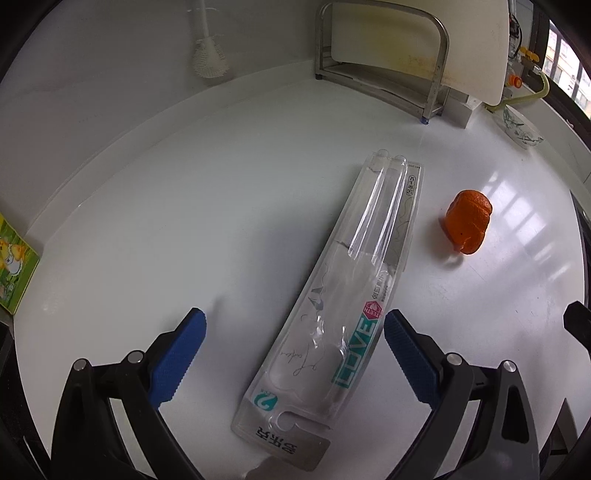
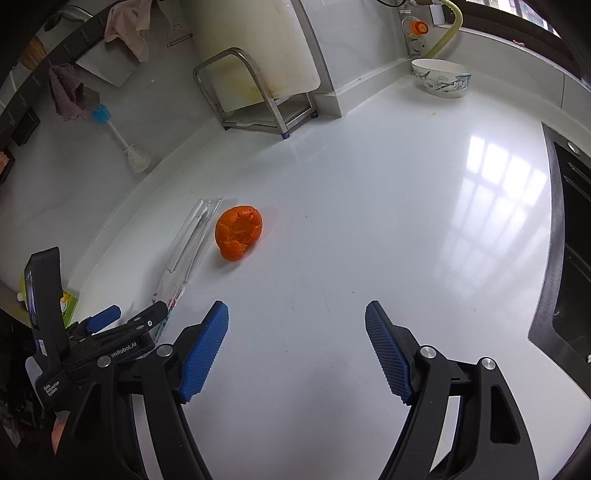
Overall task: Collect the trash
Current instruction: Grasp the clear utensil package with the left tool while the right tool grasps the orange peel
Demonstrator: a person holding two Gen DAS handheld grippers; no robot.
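My right tool (image 2: 296,352) gapes empty over bare worktop (image 2: 369,221), sink edge (image 2: 554,240) right; left tool (image 1: 294,356) wide, straddling toothbrush package (image 1: 343,295), orange peel (image 1: 468,227) beyond.

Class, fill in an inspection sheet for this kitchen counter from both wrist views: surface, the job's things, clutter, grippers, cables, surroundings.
Surface: white countertop, glossy, reflecting a window.
Job's things: empty clear toothbrush package lying flat; orange peel beside it, apart.
Clutter: green carton at the counter's edge; patterned bowl near the back corner.
Grippers: left gripper open, jaws either side of the package, not pressing; right gripper open, empty, over bare counter.
Cables: nothing seen; a yellowish hose runs by the window.
Surroundings: metal rack holding a white cutting board; bottle brush, cloths on the wall; dark sink.
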